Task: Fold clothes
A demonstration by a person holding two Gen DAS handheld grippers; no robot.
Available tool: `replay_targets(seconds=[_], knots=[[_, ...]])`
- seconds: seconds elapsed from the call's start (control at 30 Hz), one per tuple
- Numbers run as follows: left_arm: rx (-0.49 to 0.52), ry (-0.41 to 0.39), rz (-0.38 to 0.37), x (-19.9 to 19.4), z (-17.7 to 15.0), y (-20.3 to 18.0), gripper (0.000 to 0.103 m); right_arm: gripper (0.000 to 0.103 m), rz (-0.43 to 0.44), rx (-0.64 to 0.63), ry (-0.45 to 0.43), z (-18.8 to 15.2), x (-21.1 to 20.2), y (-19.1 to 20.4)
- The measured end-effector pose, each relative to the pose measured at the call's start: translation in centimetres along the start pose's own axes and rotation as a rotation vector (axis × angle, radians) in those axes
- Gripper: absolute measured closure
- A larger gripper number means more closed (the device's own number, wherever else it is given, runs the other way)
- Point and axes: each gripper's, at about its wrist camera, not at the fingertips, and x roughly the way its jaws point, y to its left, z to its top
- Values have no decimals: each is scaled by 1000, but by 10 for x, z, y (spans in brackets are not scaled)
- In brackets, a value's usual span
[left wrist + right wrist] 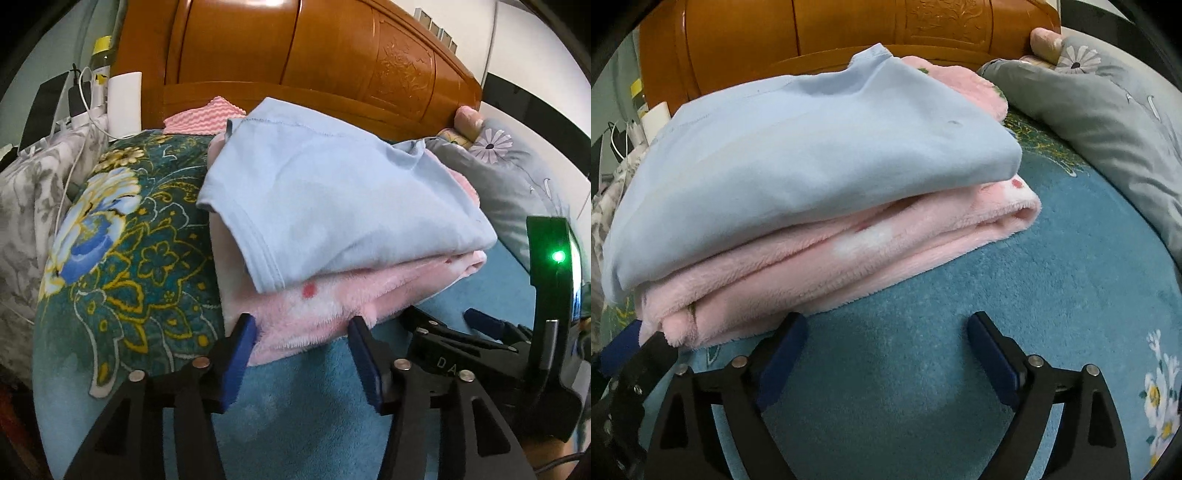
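Observation:
A folded light blue garment point(332, 199) point(798, 155) lies on top of a folded fluffy pink garment point(332, 310) point(827, 258), stacked on the blue floral blanket point(295, 398) point(997, 325) of a bed. My left gripper point(303, 332) is open, its blue pads just in front of the pink garment's near edge, nothing between them. My right gripper point(886, 336) is open too, over bare blanket right of the stack's near corner. In the left wrist view the right gripper point(480, 332) shows at the right, beside the stack.
A carved wooden headboard point(314, 55) point(849, 33) stands behind the stack. A grey flowered pillow point(517, 184) point(1100, 110) lies at the right. At the left are a grey patterned cloth point(26, 221), chargers with white cables point(79, 99) and a yellow-capped bottle point(101, 55).

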Motion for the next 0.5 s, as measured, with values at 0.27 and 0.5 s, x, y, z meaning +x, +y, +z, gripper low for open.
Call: replay_targets(seconds=[0.27, 0.5], knots=[[-10, 74, -6, 19, -2, 3, 13, 11, 3, 7, -2, 10, 0, 1], [-11, 79, -14, 21, 0, 3, 11, 11, 19, 20, -5, 19, -1, 0]])
